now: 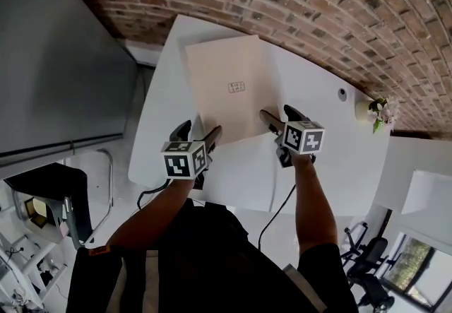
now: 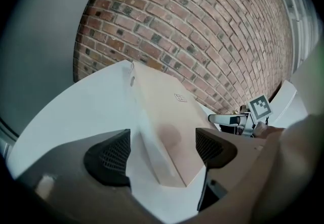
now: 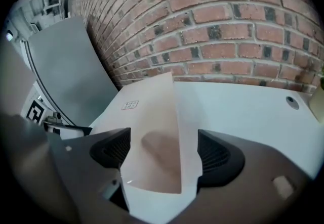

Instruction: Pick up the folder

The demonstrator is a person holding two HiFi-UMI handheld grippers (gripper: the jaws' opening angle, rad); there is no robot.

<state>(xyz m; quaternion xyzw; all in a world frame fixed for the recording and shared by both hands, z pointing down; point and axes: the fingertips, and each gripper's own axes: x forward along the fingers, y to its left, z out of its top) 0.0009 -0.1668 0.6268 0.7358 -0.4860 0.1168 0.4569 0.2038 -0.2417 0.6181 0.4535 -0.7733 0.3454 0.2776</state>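
A pale beige folder (image 1: pixel 226 85) with a small printed label lies flat on the white table (image 1: pixel 332 128), its long side running away from me. My left gripper (image 1: pixel 200 131) is at the folder's near left corner. In the left gripper view the jaws of this gripper (image 2: pixel 163 149) stand wide, with that corner of the folder (image 2: pixel 162 112) between them and untouched by the pads. My right gripper (image 1: pixel 277 114) is at the near right corner. In the right gripper view the jaws of that gripper (image 3: pixel 163 149) also stand open, astride the edge of the folder (image 3: pixel 149 117).
A red brick wall (image 1: pixel 318 1) runs behind the table. A grey panel (image 1: pixel 56 50) stands at the left. At the table's right end are a small flower pot (image 1: pixel 378 112) and a round cable hole (image 1: pixel 342 93). Cables hang below the near edge.
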